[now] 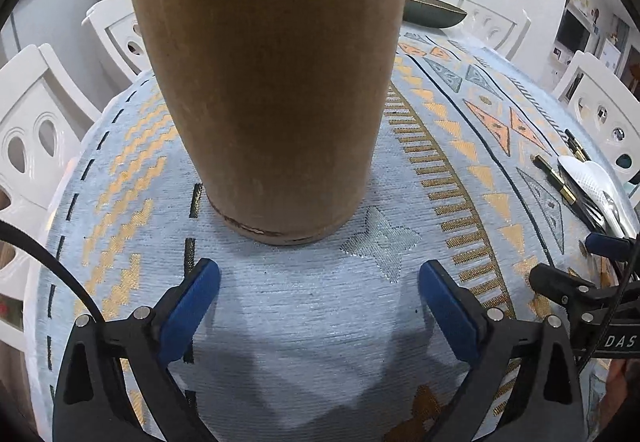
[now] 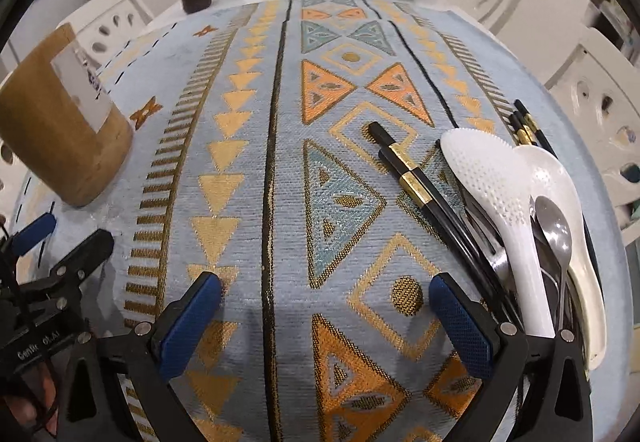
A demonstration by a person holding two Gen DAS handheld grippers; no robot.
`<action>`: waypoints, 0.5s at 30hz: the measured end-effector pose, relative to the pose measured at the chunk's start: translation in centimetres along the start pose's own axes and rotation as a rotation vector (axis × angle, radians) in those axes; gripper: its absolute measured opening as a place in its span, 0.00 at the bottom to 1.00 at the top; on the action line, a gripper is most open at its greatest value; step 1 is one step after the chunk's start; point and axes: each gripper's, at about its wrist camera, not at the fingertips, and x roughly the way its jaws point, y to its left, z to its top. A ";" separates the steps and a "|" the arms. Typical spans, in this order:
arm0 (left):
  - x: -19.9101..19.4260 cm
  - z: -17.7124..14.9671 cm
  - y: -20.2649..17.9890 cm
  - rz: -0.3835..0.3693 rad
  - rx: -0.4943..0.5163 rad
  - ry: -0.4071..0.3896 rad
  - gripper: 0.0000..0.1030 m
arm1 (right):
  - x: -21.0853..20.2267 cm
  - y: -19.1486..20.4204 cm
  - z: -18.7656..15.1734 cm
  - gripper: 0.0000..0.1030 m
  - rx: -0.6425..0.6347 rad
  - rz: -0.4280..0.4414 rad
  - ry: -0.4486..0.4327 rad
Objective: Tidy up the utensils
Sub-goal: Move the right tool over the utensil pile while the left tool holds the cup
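The tall brown round holder stands upright near the left edge of the blue patterned tablecloth. The left gripper sits just in front of it with its blue pads wide apart and nothing between them. The right gripper hangs over the middle of the cloth, also wide apart and empty. By the right edge lie the black chopsticks with gold bands, two white plastic rice spoons and a shiny metal spoon, all in one heap. I think the next job is to pick one thing from the heap. It is best to take a top one, grip it by the handle, and lift slowly so the others do not slide off.
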 end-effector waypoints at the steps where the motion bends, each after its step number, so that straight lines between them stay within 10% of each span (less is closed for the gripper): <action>1: 0.1 0.1 0.0 0.000 -0.001 0.001 0.97 | 0.0 -0.1 0.1 1.00 -0.003 0.004 0.015; 15: 0.3 0.2 0.1 0.001 0.011 0.010 0.99 | -0.7 -0.5 -2.3 1.00 -0.008 0.004 -0.075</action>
